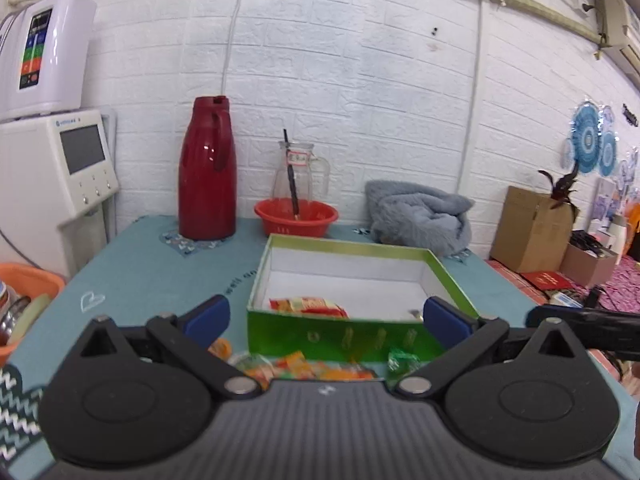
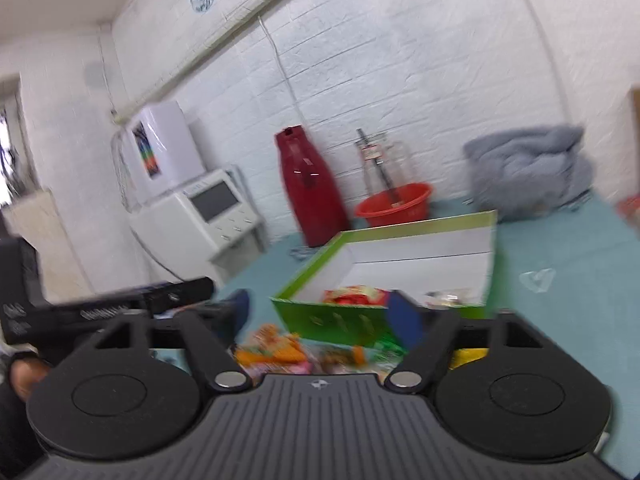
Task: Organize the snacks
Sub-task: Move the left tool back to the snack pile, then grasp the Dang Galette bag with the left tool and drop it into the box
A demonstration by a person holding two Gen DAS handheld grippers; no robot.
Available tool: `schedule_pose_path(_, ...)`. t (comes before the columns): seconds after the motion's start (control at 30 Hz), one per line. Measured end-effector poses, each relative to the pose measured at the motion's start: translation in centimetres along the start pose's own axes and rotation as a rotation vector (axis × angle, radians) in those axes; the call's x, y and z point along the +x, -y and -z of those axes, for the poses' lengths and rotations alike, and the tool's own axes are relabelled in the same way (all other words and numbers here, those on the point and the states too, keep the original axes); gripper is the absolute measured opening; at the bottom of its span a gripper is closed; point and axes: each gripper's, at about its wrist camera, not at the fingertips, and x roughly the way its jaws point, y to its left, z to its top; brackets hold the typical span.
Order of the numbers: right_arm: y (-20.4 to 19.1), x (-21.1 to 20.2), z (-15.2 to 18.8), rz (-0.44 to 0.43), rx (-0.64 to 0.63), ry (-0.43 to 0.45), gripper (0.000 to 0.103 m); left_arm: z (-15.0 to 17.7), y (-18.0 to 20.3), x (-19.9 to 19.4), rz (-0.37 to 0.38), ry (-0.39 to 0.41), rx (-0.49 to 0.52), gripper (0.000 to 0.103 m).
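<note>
Black, ribbed housings fill the bottom of both wrist views. The left gripper [image 1: 326, 316] has its jaws standing wide apart with nothing between the blue pads [image 1: 208, 314]. The right gripper [image 2: 324, 312] also has its jaws apart and empty; its view is blurred.

Just past the fingertips, loose snacks [image 1: 304, 368] lie in a small heap on the teal cloth of the desk [image 1: 152, 272]: orange and yellow wrappers, one green-wrapped sweet [image 1: 402, 362] at the right of the heap, all close against the front wall of the box.

Behind them sits the green box [image 1: 340, 338], open-topped, glossy green outside with a pale gold-green rim and plain white inside. One red-and-orange snack packet [image 1: 308, 306] lies inside against the near wall; a small, unclear item sits in the near right corner.

Farther back, along the white brick wall, stand a dark red thermos jug [image 1: 206, 172], a red plastic basin [image 1: 296, 216] with a glass pitcher [image 1: 298, 172] standing behind or in it, I cannot tell which, and a crumpled grey blanket [image 1: 418, 214]. Off the desk's left edge stands a white machine with a screen [image 1: 60, 164].
</note>
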Motion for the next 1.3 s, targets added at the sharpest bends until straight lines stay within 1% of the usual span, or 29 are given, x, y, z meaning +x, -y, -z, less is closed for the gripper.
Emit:
schedule_pose_path(0.03,-0.6,-0.7,0.6,0.028,-0.034,0.007,0.007,0.7,0.1,-0.7,0.009,-0.004,-0.004,0.103)
schedule_pose_path(0.07,-0.8,-1.4,1.1,0.016,-0.044,0.019,0.000,1.5,0.2,-1.5,0.015,-0.007,-0.004,0.103)
schedule_pose_path(0.1,-0.9,-1.9,1.7,-0.011,-0.051,0.020,0.000,2.0,0.4,-2.0,0.012,-0.011,-0.001,0.102)
schedule_pose_path(0.13,-1.2,-2.5,2.1,-0.015,-0.059,0.028,0.000,2.7,0.8,-2.6,0.005,-0.013,0.009,0.102)
schedule_pose_path(0.2,-1.5,-3.2,2.8,0.014,-0.083,0.028,0.000,4.0,1.1,-3.6,-0.012,-0.016,0.028,0.096)
schedule_pose_path(0.23,-1.6,-3.4,3.0,0.023,-0.077,0.029,0.000,4.6,1.3,-4.1,-0.018,-0.019,0.035,0.097)
schedule_pose_path(0.27,-1.5,-3.5,3.3,0.030,-0.073,0.028,0.010,5.3,1.3,-4.5,-0.026,-0.020,0.039,0.101)
schedule_pose_path(0.3,-1.3,-3.5,3.6,0.039,-0.074,0.019,0.037,6.1,1.5,-5.0,-0.031,-0.021,0.038,0.103)
schedule_pose_path(0.33,-1.1,-3.6,4.1,0.055,-0.072,0.015,0.051,6.7,1.7,-5.4,-0.020,-0.025,0.040,0.103)
schedule_pose_path(0.37,-1.0,-3.5,4.6,0.063,-0.068,0.013,0.095,7.4,1.8,-5.7,0.000,-0.034,0.039,0.103)
schedule_pose_path(0.4,-0.8,-3.6,5.1,0.066,-0.063,0.006,0.103,8.0,1.9,-5.8,0.014,-0.042,0.033,0.103)
schedule_pose_path(0.5,-0.5,-3.0,6.4,0.073,-0.055,-0.061,0.103,9.3,2.0,-5.4,0.029,-0.079,-0.004,0.103)
schedule_pose_path(0.53,-0.3,-2.7,6.8,0.086,-0.056,-0.088,0.103,9.5,1.9,-5.1,0.042,-0.098,-0.030,0.103)
schedule_pose_path(0.6,0.1,-2.3,7.4,0.120,-0.056,-0.121,0.103,9.7,1.9,-3.9,0.090,-0.138,-0.077,0.103)
schedule_pose_path(0.73,1.5,-2.0,7.7,0.172,-0.031,-0.124,0.103,9.7,3.4,-0.8,0.203,-0.199,-0.132,0.103)
schedule_pose_path(0.83,2.1,-1.4,7.5,0.208,-0.055,-0.134,0.103,9.5,4.6,1.7,0.222,-0.233,-0.143,0.100)
schedule_pose_path(0.87,2.3,-1.2,7.4,0.219,-0.066,-0.136,0.103,9.3,4.7,2.5,0.226,-0.240,-0.152,0.095)
schedule_pose_path(0.9,2.5,-0.8,7.2,0.224,-0.074,-0.139,0.103,9.1,4.8,3.1,0.223,-0.247,-0.160,0.094)
schedule_pose_path(1.0,2.9,0.2,6.8,0.219,-0.113,-0.154,0.103,8.4,4.5,4.7,0.211,-0.257,-0.200,0.094)
schedule_pose_path(1.1,2.8,1.0,6.5,0.177,-0.170,-0.180,0.103,7.7,3.9,6.0,0.232,-0.283,-0.249,0.094)
schedule_pose_path(1.17,2.6,1.3,6.3,0.142,-0.191,-0.192,0.103,7.2,4.1,6.7,0.243,-0.295,-0.243,0.092)
schedule_pose_path(1.2,2.4,1.4,6.3,0.126,-0.197,-0.197,0.103,7.1,4.3,7.0,0.241,-0.301,-0.235,0.088)
schedule_pose_path(1.23,2.2,1.5,6.2,0.109,-0.204,-0.205,0.103,6.9,4.5,7.3,0.241,-0.306,-0.227,0.087)
schedule_pose_path(1.3,2.1,2.1,6.3,0.088,-0.201,-0.232,0.103,6.7,4.6,8.0,0.245,-0.313,-0.224,0.086)
